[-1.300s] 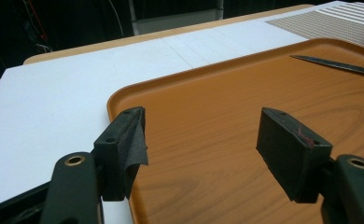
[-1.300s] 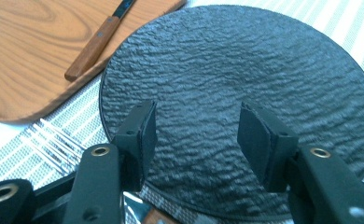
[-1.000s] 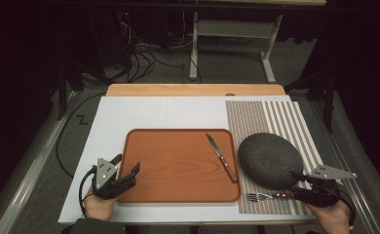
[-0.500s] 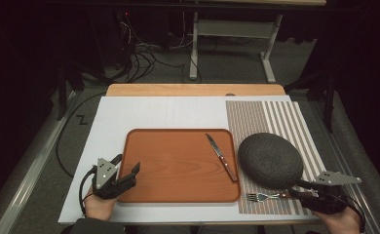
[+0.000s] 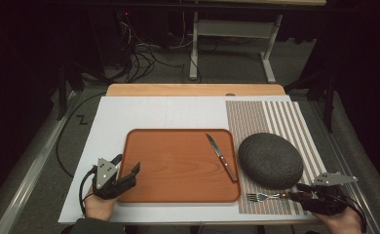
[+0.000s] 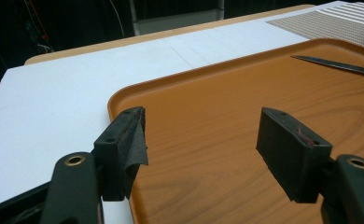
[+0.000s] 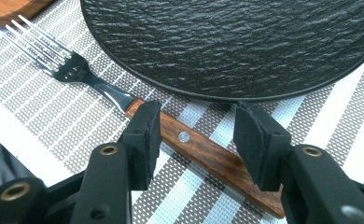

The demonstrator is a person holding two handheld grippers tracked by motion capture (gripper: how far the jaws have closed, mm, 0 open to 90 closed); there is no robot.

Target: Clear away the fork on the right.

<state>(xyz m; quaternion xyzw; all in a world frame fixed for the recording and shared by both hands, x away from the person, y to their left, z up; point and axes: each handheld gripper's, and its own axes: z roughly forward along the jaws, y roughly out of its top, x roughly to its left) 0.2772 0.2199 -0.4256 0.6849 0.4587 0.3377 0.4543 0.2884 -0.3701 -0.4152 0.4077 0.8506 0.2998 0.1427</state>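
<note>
Right hand-held gripper [image 7: 194,135] low at the bench's [image 5: 154,114] near right corner, jaws spread wide either side of the fork [image 7: 124,100] handle, not closed on it. Fork lies flat on the striped mat [image 5: 275,117], tines toward the tray [image 5: 178,170], handle just beside the near rim of the dark plate [image 5: 270,160]. In the right gripper view the wooden handle runs between the pads, plate edge just behind. Left hand-held gripper [image 5: 124,168] wide apart, holding nothing, over the tray's near left corner; one pad off the rim, one over the tray. Knife [image 5: 222,157] lies inside the tray near its right edge, apart from both.
</note>
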